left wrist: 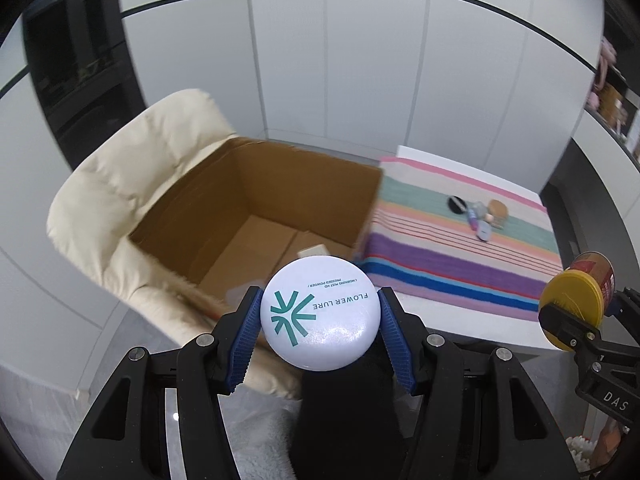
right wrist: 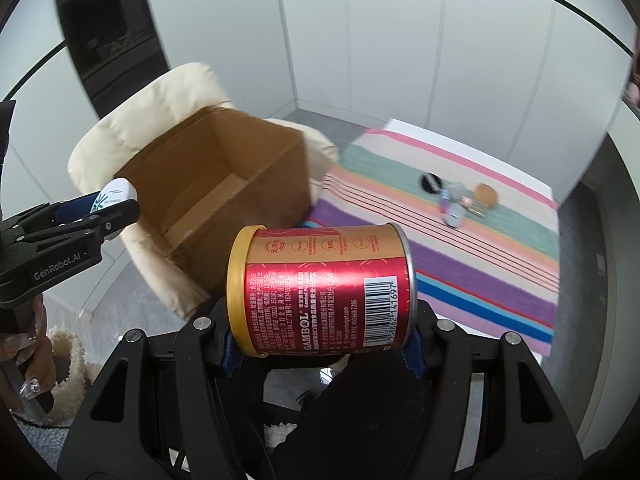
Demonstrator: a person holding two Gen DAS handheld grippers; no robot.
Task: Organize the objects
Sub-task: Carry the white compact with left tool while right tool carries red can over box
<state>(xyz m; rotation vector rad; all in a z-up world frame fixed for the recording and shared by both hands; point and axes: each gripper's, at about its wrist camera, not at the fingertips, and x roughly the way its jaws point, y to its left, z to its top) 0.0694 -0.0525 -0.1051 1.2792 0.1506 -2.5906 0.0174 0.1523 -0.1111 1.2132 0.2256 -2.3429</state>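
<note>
My left gripper [left wrist: 320, 316] is shut on a round white powder compact [left wrist: 322, 312] marked "FLOWER LURE", held in the air near the front edge of an open cardboard box [left wrist: 256, 208]. My right gripper [right wrist: 322, 344] is shut on a red and gold can [right wrist: 320, 288] with a yellow lid, held on its side to the right of the box [right wrist: 216, 184]. The can also shows in the left wrist view [left wrist: 576, 296], and the compact in the right wrist view [right wrist: 116, 196]. A small white item [left wrist: 314, 250] lies inside the box.
The box sits on a cream padded chair [left wrist: 120, 184]. To its right is a table with a striped cloth [left wrist: 460, 240] holding a cluster of small items: a black disc [right wrist: 430, 181], a cork-coloured round piece [right wrist: 486, 195] and small bottles [right wrist: 454, 210]. White cabinet walls stand behind.
</note>
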